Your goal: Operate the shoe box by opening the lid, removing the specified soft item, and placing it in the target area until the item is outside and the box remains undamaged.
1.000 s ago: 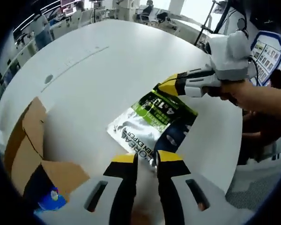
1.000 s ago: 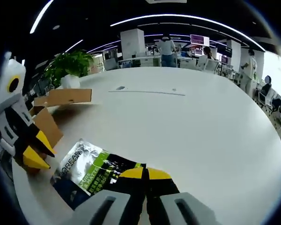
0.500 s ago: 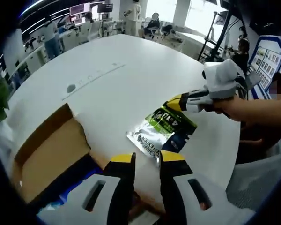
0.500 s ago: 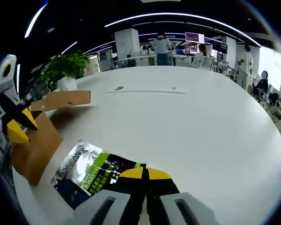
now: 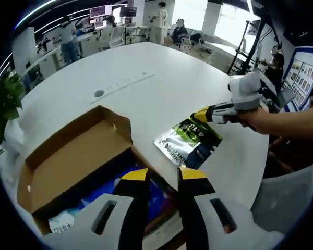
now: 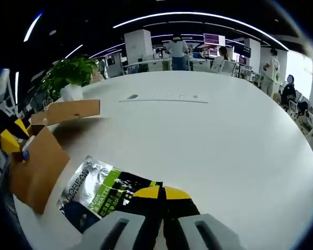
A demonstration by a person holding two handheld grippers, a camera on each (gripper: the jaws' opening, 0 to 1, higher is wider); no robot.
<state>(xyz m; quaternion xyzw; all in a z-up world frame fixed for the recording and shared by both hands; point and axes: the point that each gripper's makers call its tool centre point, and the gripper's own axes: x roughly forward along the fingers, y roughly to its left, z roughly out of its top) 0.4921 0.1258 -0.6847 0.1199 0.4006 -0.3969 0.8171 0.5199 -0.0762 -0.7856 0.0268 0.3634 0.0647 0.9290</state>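
Now one brown cardboard shoe box (image 5: pixel 75 161) sitting open at the near left of the round white table (image 5: pixel 146 78), lid flap raised. Right gripper (image 6: pixel 161 194) pinched shut on one silver, green and dark foil sachet (image 6: pixel 101 190) lying flat outside, right of the box. Left gripper (image 5: pixel 163 177) hovering above the box, jaws slightly parted, holding nothing.

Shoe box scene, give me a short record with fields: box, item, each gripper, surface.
box: cardboard shoe box, lid open
item: silver-green pouch, flat on the table, outside the box
right gripper: shut on the pouch's edge
left gripper: open, over the box's edge, holding nothing
surface: white table
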